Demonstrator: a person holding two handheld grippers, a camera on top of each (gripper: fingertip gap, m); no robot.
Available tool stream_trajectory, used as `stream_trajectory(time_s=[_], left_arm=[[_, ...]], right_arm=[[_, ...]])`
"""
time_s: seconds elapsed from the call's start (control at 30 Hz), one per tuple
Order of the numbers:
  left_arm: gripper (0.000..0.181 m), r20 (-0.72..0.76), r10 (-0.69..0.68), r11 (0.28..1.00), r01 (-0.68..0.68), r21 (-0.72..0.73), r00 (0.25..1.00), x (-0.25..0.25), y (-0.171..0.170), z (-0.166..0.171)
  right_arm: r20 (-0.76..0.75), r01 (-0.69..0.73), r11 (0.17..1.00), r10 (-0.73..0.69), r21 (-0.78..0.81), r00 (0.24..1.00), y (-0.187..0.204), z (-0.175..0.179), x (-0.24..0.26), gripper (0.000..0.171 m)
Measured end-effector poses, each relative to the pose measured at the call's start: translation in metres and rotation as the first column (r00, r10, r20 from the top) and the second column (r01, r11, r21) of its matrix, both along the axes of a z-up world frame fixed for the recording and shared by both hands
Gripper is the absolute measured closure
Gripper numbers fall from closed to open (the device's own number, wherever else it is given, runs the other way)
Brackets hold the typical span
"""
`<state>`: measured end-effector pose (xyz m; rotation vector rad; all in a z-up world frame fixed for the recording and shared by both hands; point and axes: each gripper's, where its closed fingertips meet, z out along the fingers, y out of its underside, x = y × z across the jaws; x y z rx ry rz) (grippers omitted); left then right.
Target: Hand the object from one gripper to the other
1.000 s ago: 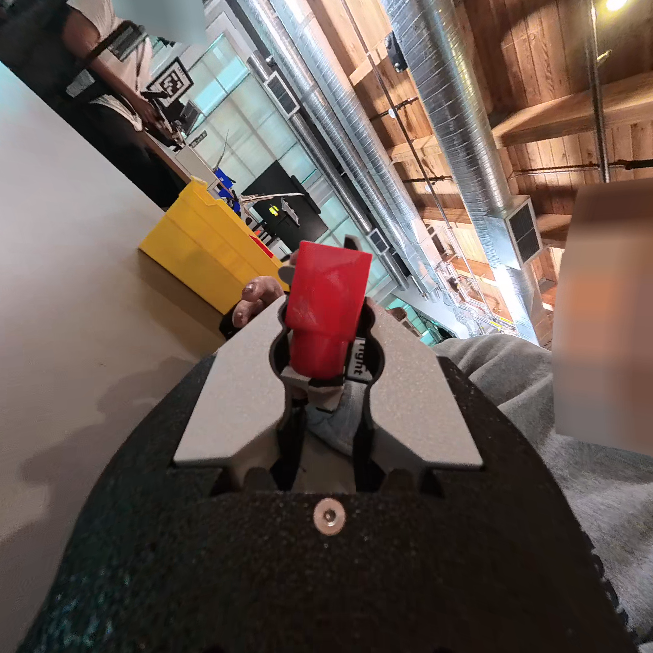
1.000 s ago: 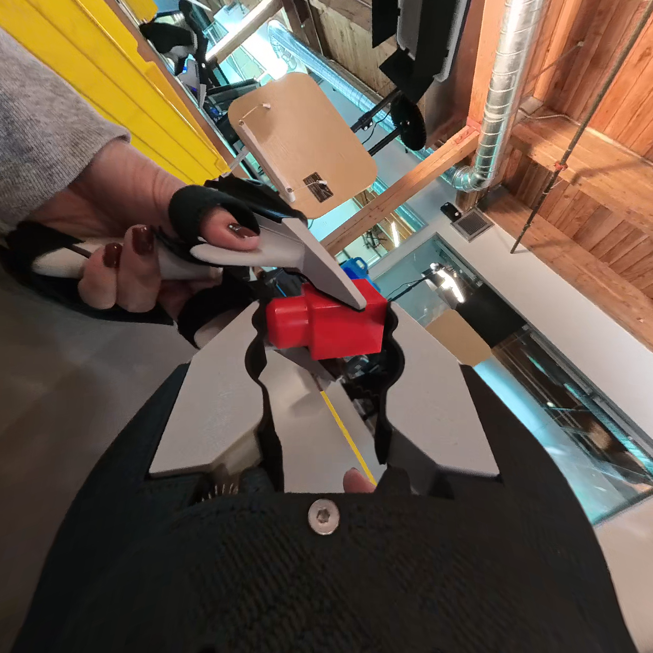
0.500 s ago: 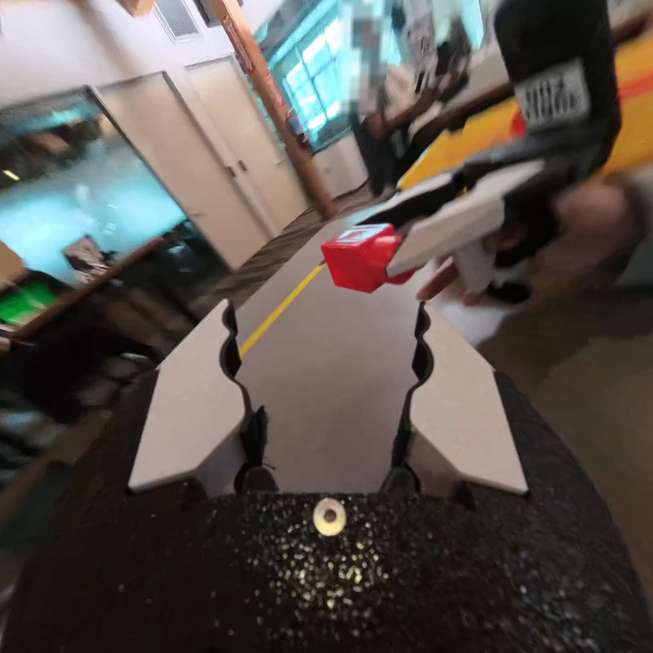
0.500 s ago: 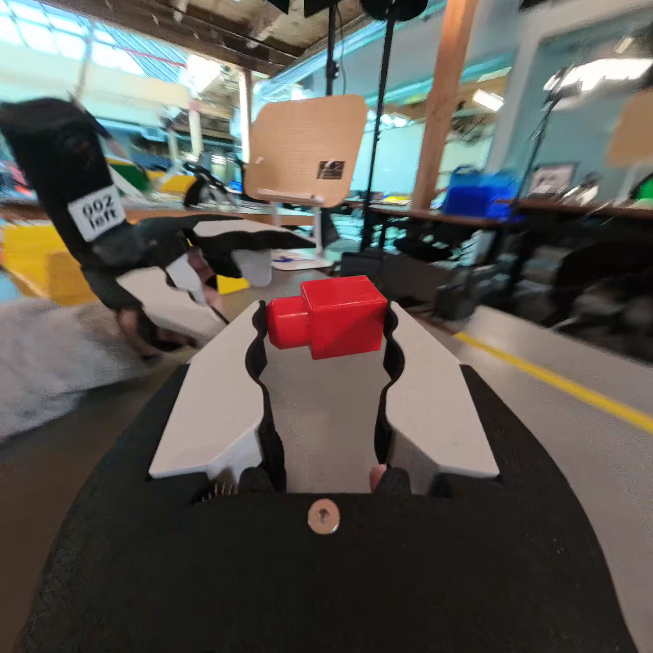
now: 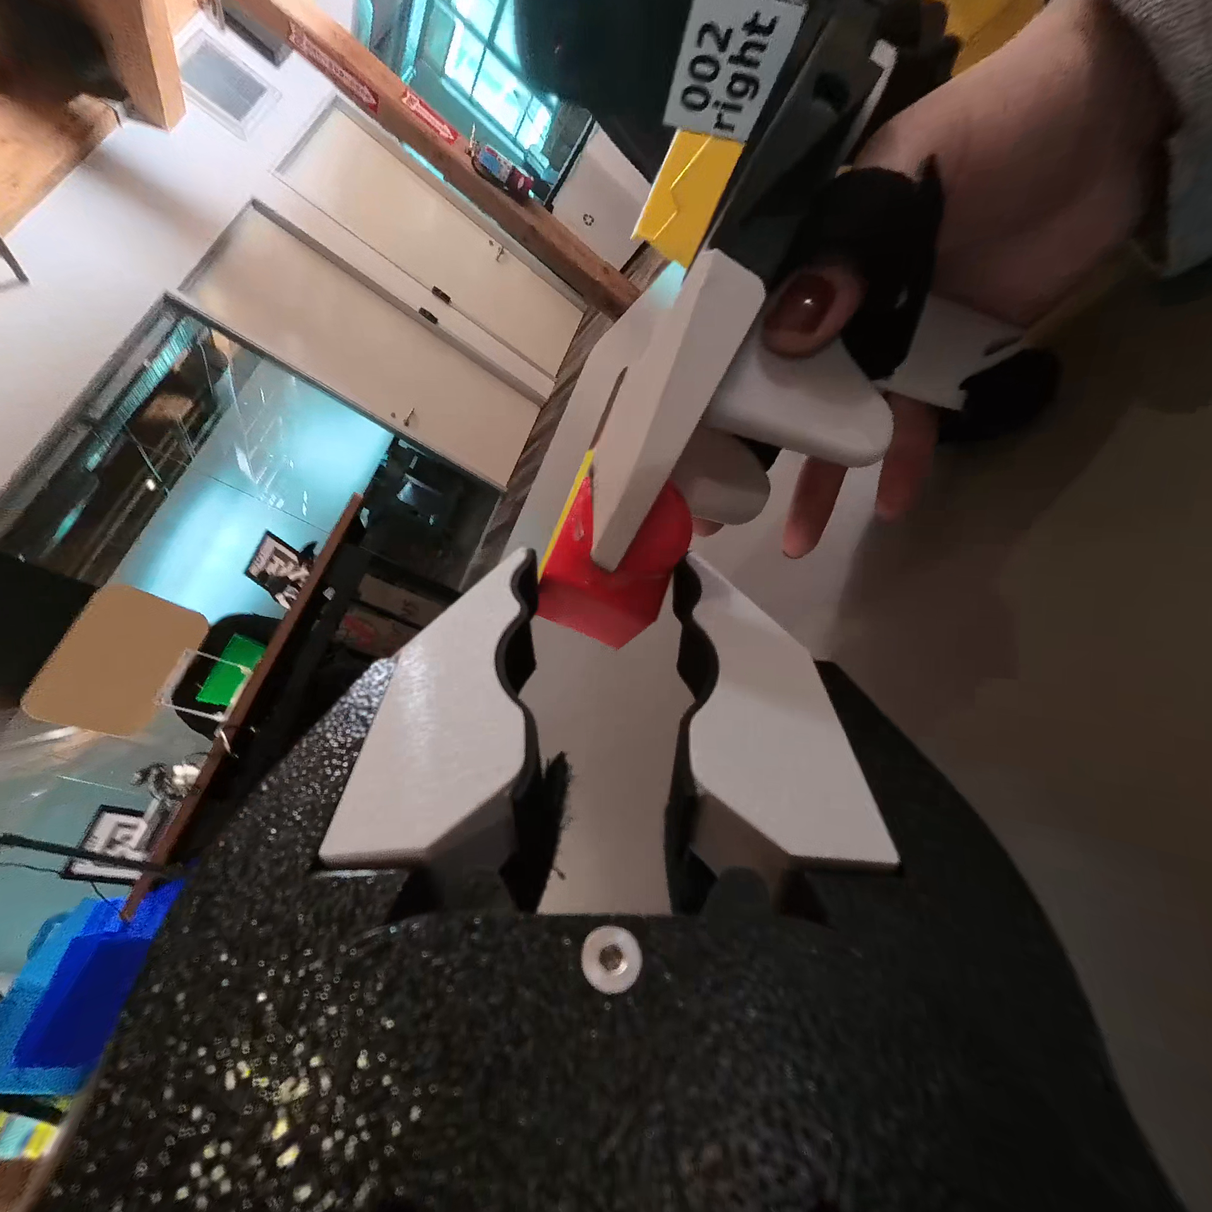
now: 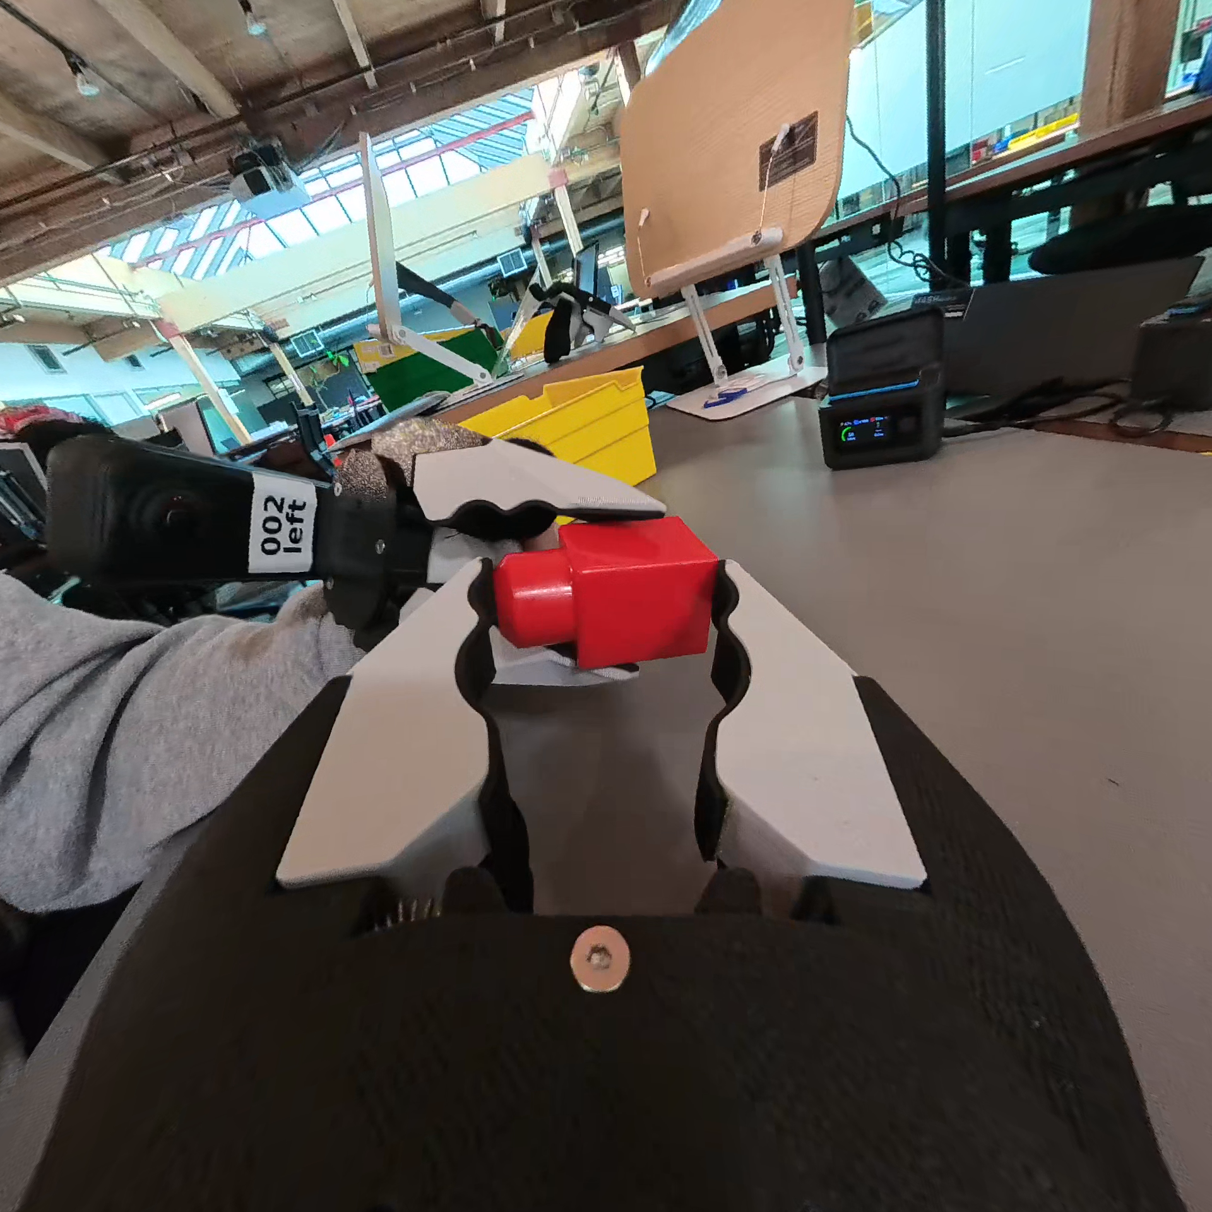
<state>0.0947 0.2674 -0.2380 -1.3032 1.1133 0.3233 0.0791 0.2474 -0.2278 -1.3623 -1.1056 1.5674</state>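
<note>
A red block (image 6: pixel 643 590), a cube with a round stub on one side, is held above the grey table (image 6: pixel 984 623). My right gripper (image 6: pixel 600 577) is shut on it, one fingertip on the stub end and one on the cube end. My left gripper (image 5: pixel 603 574) comes in from the left with its jaws narrowed onto the same block (image 5: pixel 610 610). In the right wrist view its upper finger (image 6: pixel 525 479) lies on the block's top and its lower finger under it. In the left wrist view a finger (image 5: pixel 662 406) of the right gripper covers part of the block.
A yellow bin (image 6: pixel 577 420) stands on the table behind the grippers. A black device with a small screen (image 6: pixel 879 420) and a wooden board on a white stand (image 6: pixel 728 151) are at the back right. A grey sleeve (image 6: pixel 131 721) is at the left. Left and right tips are no more than a few centimetres apart.
Half a second ago my left gripper was wide open and apart from the block, which my right gripper held. My left gripper has moved back in and closed onto the block.
</note>
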Motion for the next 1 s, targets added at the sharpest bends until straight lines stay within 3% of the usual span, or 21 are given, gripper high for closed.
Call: stream_trajectory(time_s=[0.13, 0.2, 0.3, 0.37, 0.47, 0.5, 0.53, 0.6, 0.7, 0.83, 1.0], left_arm=[[0.143, 0.218, 0.103, 0.991, -0.083, -0.1, 0.97, -0.017, 0.013, 0.009], [0.144, 0.423, 0.121, 0.988, -0.067, -0.139, 0.898, -0.027, 0.015, 0.023], [0.144, 0.742, 0.063, 0.984, 0.084, -0.159, 0.668, -0.032, 0.01, 0.049], [0.144, 0.889, 0.001, 0.96, 0.249, -0.13, 0.459, -0.032, 0.003, 0.064], [0.145, 0.994, -0.005, 0.862, 0.505, -0.05, 0.108, -0.033, -0.004, 0.078], [0.144, 0.999, 0.034, 0.804, 0.593, -0.048, 0.036, -0.03, -0.006, 0.078], [0.145, 0.996, 0.084, 0.738, 0.67, -0.076, 0.021, -0.023, -0.006, 0.073], [0.145, 0.985, 0.143, 0.644, 0.748, -0.163, 0.092, -0.007, -0.009, 0.06], [0.145, 0.976, 0.162, 0.552, 0.806, -0.213, 0.147, 0.008, -0.017, 0.052], [0.144, 0.977, 0.17, 0.451, 0.871, -0.193, 0.128, 0.016, -0.027, 0.053], [0.144, 0.974, 0.19, 0.412, 0.89, -0.195, 0.125, 0.018, -0.029, 0.049]], right_arm=[[-0.125, 0.128, 0.989, -0.119, 0.07, 0.985, 0.014, 0.018, 0.005, 0.107], [-0.204, 0.219, 0.964, -0.187, 0.149, 0.961, 0.02, 0.029, 0.011, 0.108], [-0.26, 0.347, 0.891, -0.275, 0.294, 0.926, 0.026, 0.038, 0.016, 0.107], [-0.294, 0.432, 0.805, -0.333, 0.406, 0.896, 0.027, 0.042, 0.018, 0.106], [-0.371, 0.541, 0.578, -0.394, 0.612, 0.841, 0.021, 0.049, 0.017, 0.101], [-0.389, 0.546, 0.491, -0.391, 0.679, 0.834, 0.015, 0.051, 0.015, 0.1], [-0.396, 0.535, 0.409, -0.378, 0.739, 0.837, 0.007, 0.05, 0.011, 0.099], [-0.388, 0.488, 0.278, -0.346, 0.827, 0.854, -0.006, 0.046, 0.003, 0.099], [-0.389, 0.46, 0.17, -0.33, 0.872, 0.86, -0.016, 0.044, -0.004, 0.099], [-0.387, 0.455, 0.138, -0.348, 0.88, 0.854, -0.012, 0.043, -0.002, 0.101], [-0.384, 0.46, 0.143, -0.368, 0.876, 0.847, -0.008, 0.045, 0.002, 0.131]])
